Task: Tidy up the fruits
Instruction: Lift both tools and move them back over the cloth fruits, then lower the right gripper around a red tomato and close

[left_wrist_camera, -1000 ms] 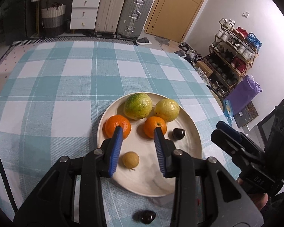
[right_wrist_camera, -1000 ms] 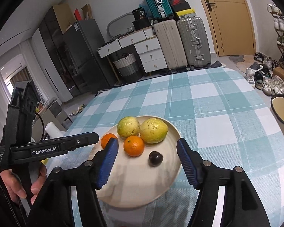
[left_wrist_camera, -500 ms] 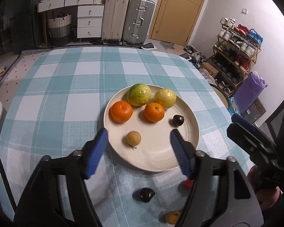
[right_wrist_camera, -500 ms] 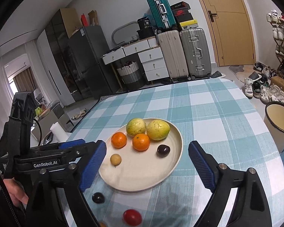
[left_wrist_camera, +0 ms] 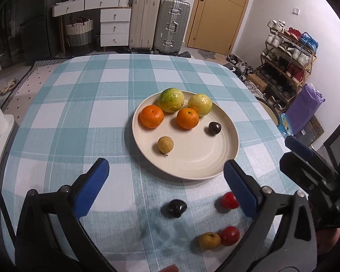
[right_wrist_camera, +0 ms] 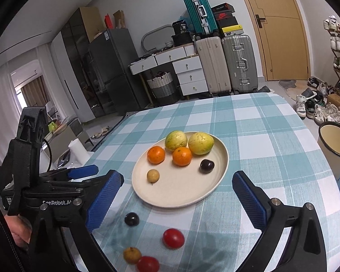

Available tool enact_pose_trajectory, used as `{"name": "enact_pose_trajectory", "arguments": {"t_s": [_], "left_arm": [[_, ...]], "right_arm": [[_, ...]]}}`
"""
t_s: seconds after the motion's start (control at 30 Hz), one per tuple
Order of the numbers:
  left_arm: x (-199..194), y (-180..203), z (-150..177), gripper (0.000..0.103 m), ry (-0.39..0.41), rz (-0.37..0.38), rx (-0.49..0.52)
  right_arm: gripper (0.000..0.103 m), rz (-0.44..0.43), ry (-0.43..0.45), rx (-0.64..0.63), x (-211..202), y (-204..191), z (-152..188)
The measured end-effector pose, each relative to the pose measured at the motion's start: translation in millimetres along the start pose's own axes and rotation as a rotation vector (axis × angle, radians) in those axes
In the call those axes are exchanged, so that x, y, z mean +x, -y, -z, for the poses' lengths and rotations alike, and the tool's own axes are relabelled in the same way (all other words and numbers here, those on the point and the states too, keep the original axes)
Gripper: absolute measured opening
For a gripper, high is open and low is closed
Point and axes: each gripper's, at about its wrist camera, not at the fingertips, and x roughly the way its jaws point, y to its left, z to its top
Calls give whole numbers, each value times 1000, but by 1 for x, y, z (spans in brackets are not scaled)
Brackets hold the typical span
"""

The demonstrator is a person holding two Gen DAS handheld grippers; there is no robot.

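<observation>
- Left wrist view: my left gripper (left_wrist_camera: 165, 181) is spread wide and holds nothing, hovering over the teal-and-white checked tablecloth (left_wrist_camera: 79, 104) just short of the round cream plate (left_wrist_camera: 224, 165).
- On that plate I count six fruits: a green-yellow round citrus (left_wrist_camera: 171, 99) at 12 o'clock, a pale yellow citrus (left_wrist_camera: 200, 104) at 1, two oranges (left_wrist_camera: 151, 116) at 10 and near the centre, a dark plum-like fruit (left_wrist_camera: 214, 128) at 3, and a small tan longan-like fruit (left_wrist_camera: 165, 144) at 7.
- Off the plate, toward 6 o'clock of it, four fruits lie on the cloth: a dark fruit (left_wrist_camera: 174, 208), a red cherry tomato (left_wrist_camera: 229, 200), and a second red tomato (left_wrist_camera: 230, 235) touching a small yellow-brown fruit (left_wrist_camera: 209, 240).
- Right wrist view: my right gripper (right_wrist_camera: 176, 195) is also wide apart and empty, above the plate's near rim (right_wrist_camera: 181, 205).
- I judge the job over halfway: six fruits plated, four loose ones left to gather.
</observation>
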Motion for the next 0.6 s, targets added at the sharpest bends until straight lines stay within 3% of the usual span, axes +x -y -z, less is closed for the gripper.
{"name": "enact_pose_trajectory", "arguments": {"t_s": [0.6], "left_arm": [[-12,-8,51,102,-40,-1,-26]], "right_arm": [[103,8,-47,7,-19,-2,33]]}}
